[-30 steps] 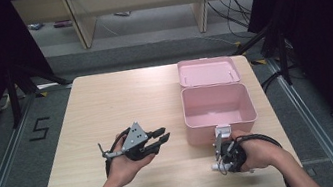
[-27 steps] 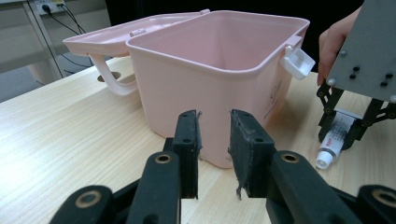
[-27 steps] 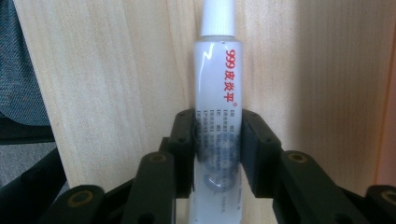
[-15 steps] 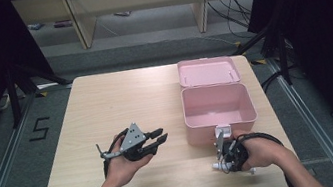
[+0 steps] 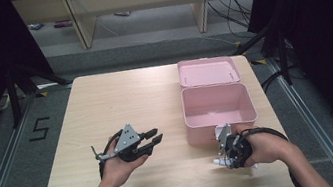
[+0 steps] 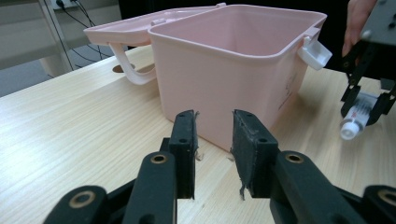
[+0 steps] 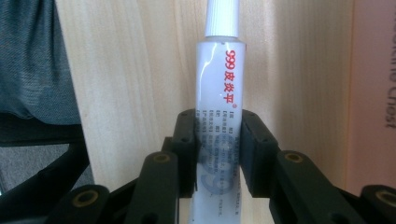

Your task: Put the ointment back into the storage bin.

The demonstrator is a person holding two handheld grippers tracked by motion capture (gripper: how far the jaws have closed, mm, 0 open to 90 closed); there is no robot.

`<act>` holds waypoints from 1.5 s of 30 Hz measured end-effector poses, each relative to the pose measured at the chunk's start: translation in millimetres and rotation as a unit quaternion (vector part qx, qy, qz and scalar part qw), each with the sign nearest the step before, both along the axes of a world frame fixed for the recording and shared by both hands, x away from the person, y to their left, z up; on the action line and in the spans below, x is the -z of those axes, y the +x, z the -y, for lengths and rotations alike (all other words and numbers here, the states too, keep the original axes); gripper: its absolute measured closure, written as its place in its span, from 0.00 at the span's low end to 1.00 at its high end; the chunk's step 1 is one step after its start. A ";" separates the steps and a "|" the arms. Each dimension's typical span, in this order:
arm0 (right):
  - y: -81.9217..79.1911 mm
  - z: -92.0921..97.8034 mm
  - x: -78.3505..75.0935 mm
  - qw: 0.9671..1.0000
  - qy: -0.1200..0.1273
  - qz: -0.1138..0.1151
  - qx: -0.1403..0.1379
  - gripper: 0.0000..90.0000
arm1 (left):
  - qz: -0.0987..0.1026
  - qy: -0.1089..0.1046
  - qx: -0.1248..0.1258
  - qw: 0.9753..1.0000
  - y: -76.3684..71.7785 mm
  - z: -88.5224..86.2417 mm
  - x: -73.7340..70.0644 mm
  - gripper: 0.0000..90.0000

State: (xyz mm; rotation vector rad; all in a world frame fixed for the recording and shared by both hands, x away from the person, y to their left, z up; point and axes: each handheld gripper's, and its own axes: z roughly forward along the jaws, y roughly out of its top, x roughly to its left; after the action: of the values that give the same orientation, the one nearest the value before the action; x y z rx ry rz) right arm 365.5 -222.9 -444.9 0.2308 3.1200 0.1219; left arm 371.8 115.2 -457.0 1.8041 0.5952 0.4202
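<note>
A white ointment tube (image 7: 219,84) with red print and a ribbed white cap lies between the jaws of my right gripper (image 7: 218,140), which is shut on its body. In the high view that right gripper (image 5: 223,158) is low over the table's front right, just in front of the pink box (image 5: 217,105), with the tube's cap (image 5: 216,163) pointing left. The box is lidless-open and looks empty; its lid (image 5: 207,71) is hinged back behind it. My left gripper (image 5: 154,138) hovers left of the box, open, with nothing between its pads (image 6: 184,140).
The wooden table (image 5: 120,101) has broad bare room on its left half and at the back left. In the left gripper view, the box's white latch (image 6: 315,51) sticks out toward the right gripper. The table's front edge is close behind both hands.
The right hand has drifted slightly toward the table's front edge with the tube still in its jaws. The left gripper has barely moved.
</note>
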 end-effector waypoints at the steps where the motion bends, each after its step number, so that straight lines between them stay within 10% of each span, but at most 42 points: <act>1: 1.4 0.0 -1.1 1.000 0.010 0.002 -0.012 0.79 | -0.001 -0.001 -0.001 1.000 0.2 -1.1 0.4 0.76; 7: -3.7 1.0 -12.1 1.000 0.012 -0.004 0.025 0.79 | -0.001 -0.002 -0.008 1.000 1.0 -6.4 1.2 0.73; 45: 3.2 6.2 -64.9 0.999 0.018 0.029 -0.004 0.79 | -0.009 -0.001 -0.040 0.999 1.8 -21.8 6.8 0.57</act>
State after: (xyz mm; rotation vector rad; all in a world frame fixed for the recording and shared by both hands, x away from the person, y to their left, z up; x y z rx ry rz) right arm 368.8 -229.2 -380.0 0.2099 3.0635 0.1802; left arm 373.6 137.0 -463.8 1.7876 0.6825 0.4569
